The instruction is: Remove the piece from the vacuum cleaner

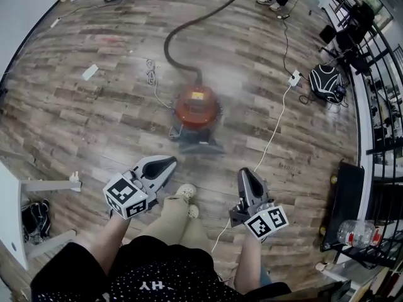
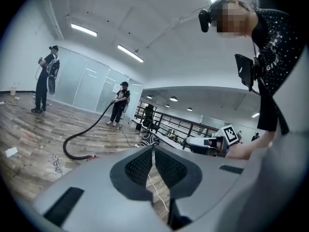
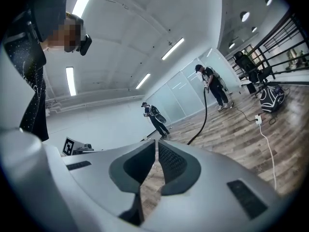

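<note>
Open hall, wood-plank floor (image 1: 75,118) with a worn sheen, a glass partition (image 2: 87,86) at the far side, and a black railing (image 1: 378,68) along the right edge

Vacuum cleaner (image 1: 197,107): a red round canister on a dark base, standing on the floor ahead of the person's feet and well apart from both grippers. A dark hose (image 1: 179,36) leaves its top, loops, and runs off to a bystander (image 2: 119,105) at the far end who holds its other end. Which piece is meant cannot be told from here; the hose joint on top is the likely one.

A white cable (image 1: 277,121) trails over the planks to a power strip (image 1: 294,77) near a black bag (image 1: 325,82).

Left gripper (image 1: 167,163): jaws together, nothing between the pads, held low at knee level and aimed toward the canister. Right gripper (image 1: 247,173): jaws likewise closed and empty, pointing roughly level. Each gripper view looks out over the floor, not at the machine up close.

Judgement: this is an approach posture. Both tools are carried closed and out front on either side of the legs, one likely to steady the canister and the other to pull. The jaws must part before anything can be gripped
</note>
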`<state>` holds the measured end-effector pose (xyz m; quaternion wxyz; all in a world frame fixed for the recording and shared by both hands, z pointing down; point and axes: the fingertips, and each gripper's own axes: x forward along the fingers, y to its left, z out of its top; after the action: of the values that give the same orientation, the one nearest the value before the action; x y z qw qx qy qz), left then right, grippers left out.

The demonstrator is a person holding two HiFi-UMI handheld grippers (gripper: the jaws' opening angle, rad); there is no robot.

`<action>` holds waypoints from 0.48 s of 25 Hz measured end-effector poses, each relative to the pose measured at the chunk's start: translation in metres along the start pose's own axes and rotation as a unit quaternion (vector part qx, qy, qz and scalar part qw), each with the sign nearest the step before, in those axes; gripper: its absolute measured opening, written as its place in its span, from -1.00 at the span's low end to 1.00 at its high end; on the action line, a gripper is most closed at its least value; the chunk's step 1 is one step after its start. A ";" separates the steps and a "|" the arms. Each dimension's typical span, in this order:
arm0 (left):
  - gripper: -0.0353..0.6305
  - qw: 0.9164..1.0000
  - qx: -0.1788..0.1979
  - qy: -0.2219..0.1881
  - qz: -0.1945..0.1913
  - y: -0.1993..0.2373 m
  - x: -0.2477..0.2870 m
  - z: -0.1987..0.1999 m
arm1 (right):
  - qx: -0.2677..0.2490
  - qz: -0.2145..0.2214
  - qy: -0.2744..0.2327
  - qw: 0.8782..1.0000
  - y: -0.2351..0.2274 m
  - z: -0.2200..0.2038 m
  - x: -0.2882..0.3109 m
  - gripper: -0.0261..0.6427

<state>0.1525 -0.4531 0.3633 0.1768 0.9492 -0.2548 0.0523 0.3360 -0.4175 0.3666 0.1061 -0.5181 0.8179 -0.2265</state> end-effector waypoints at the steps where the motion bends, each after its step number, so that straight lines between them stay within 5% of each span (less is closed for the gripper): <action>1: -0.87 1.000 0.000 0.000 0.002 0.007 0.006 -0.009 | -0.001 0.003 0.002 1.000 -0.009 -0.006 0.007 -0.89; 12: -0.87 0.999 0.033 0.013 0.010 0.093 0.076 -0.134 | -0.018 0.039 -0.009 0.999 -0.124 -0.098 0.047 -0.89</action>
<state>0.1705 -0.5154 0.5318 0.1481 0.9512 -0.2601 0.0750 0.3739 -0.4790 0.5145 0.1127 -0.4898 0.8403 -0.2033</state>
